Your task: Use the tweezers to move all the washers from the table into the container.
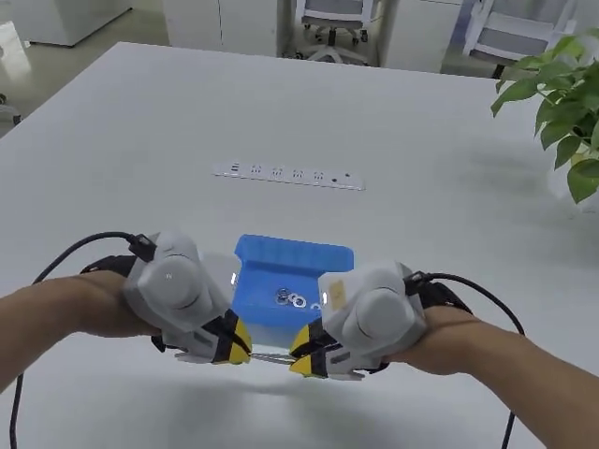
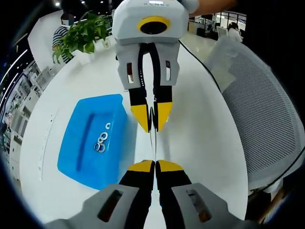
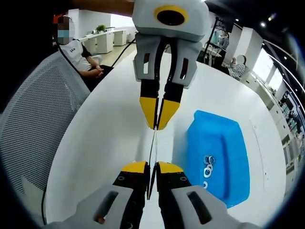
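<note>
A blue container (image 1: 295, 254) stands on the white table (image 1: 187, 122) with several metal washers (image 1: 290, 299) lying inside it. In front of it my two grippers face each other tip to tip. My left gripper (image 1: 240, 342) and my right gripper (image 1: 301, 352) are both shut on a thin pair of tweezers (image 1: 271, 355), one at each end. In the left gripper view my own yellow tips (image 2: 155, 166) pinch the tweezers (image 2: 153, 143), with the container (image 2: 78, 143) and washers (image 2: 101, 142) to the left. The right gripper view has its tips (image 3: 147, 168) on the tweezers (image 3: 154, 143), container (image 3: 224, 143) at right.
A white power strip (image 1: 288, 175) lies mid-table behind the container. A green plant (image 1: 562, 103) stands at the right edge. Office chairs (image 1: 337, 19) stand beyond the far edge, a mesh chair (image 3: 28, 114) is close behind me, and a seated person (image 3: 78, 52) is nearby.
</note>
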Available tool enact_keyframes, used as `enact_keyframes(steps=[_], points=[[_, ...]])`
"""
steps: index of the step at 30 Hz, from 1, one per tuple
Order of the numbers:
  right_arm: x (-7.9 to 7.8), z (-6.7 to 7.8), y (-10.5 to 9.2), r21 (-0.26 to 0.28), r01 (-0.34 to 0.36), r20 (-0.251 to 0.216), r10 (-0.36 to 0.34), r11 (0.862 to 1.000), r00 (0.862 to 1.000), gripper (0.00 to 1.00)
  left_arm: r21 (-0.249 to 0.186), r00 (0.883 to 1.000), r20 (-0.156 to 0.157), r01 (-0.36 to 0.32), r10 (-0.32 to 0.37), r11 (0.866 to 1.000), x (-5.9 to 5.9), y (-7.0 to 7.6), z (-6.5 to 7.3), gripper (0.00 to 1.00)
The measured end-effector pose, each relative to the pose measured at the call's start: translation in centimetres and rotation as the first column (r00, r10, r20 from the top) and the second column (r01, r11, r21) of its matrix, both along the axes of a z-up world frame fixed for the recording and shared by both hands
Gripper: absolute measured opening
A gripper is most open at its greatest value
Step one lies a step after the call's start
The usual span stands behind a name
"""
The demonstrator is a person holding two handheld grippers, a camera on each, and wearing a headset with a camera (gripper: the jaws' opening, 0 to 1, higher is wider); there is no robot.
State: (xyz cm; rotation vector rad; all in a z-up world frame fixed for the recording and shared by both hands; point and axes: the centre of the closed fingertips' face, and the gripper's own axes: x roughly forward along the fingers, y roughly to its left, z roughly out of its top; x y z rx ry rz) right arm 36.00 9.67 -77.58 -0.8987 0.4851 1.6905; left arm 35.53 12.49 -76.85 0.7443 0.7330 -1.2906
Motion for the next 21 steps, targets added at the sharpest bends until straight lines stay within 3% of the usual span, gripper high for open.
enact_keyframes(steps=[21], points=[[-2.2, -2.7, -0.8, -0.043, -0.009, -0.006, 0.009, 0.999, 1.0, 0.1, 0.012, 0.999, -0.041, -0.001, 0.002, 1.0, -2.4, -0.8, -2.5, 0.06]])
